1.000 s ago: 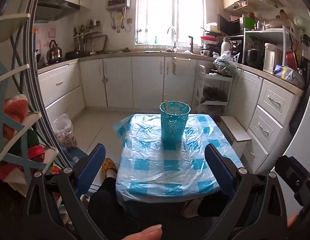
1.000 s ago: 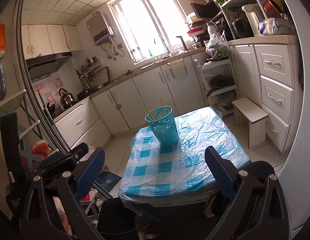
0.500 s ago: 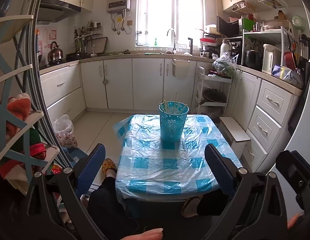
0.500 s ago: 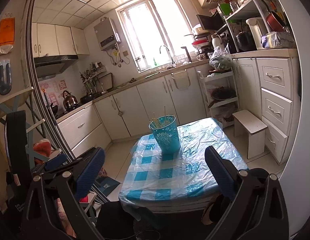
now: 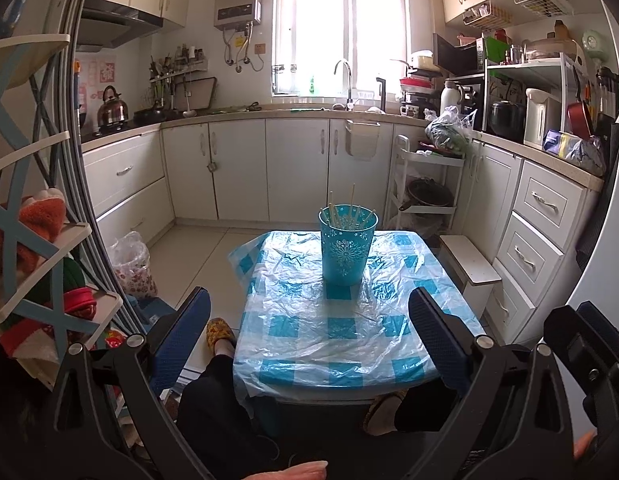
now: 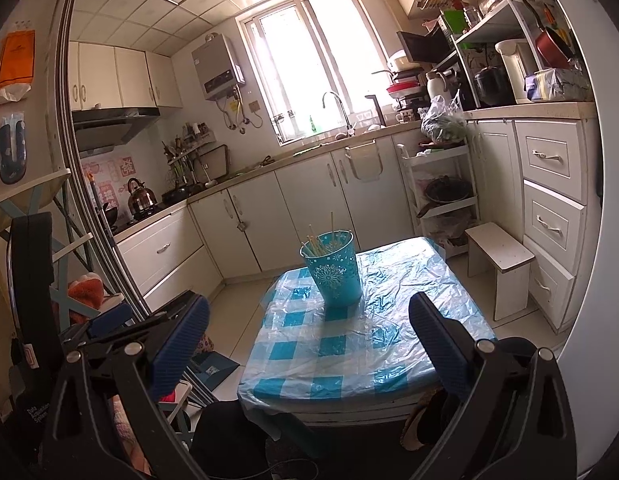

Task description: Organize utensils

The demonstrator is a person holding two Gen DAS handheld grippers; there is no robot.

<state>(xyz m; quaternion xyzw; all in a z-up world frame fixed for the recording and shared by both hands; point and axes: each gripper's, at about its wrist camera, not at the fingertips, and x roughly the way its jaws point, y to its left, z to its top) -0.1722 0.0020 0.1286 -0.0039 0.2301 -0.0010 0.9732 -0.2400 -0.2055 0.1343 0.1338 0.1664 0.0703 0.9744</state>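
Observation:
A teal cup stands upright on the far half of a small table with a blue-and-white checked cloth under clear plastic. Several wooden chopsticks stand inside the cup. The cup also shows in the right wrist view with the chopsticks. My left gripper is open and empty, held well back from the table's near edge. My right gripper is open and empty, also back and above the near edge.
White cabinets line the back and right walls. A white stool stands right of the table. A shelf rack is at the left. The person's legs and slippers are under the table's near side.
Both grippers have pulled back and risen from the table, so the cup looks smaller and lower. Both stay open and empty.

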